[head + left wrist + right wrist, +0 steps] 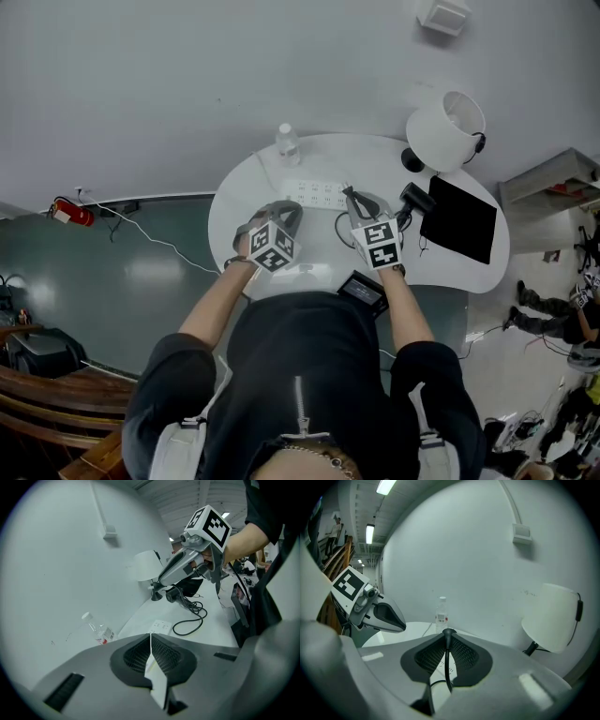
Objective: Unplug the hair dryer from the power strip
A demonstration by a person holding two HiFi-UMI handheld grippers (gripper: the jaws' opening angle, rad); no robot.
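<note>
Right gripper (448, 632) fingers clamp the black cord (448, 667). Left gripper (151, 634) fingers closed near power strip (314, 194). Water bottle (288, 143), lamp (445, 129) and hair dryer (415, 199) crowd the worktop (469, 272).

The table (244, 202) top is white, smooth and a little shiny. The power strip (317, 193) on it is hard white plastic. The bottle (288, 143) is clear plastic. The hair dryer (415, 199) is black plastic, and its cord (190, 623) looks like smooth black rubber. The lamp (443, 129) has a white matt shade. The left gripper (151, 635) and the right gripper (448, 633) are smooth grey plastic. Their black pads (138, 656) look rough, full of tiny bumps. The floor (141, 272) is glossy and shines back the lights. The wall (187, 75) is plain and matt. The person's top (309, 347) is black cloth with a metal zip (302, 403).
</note>
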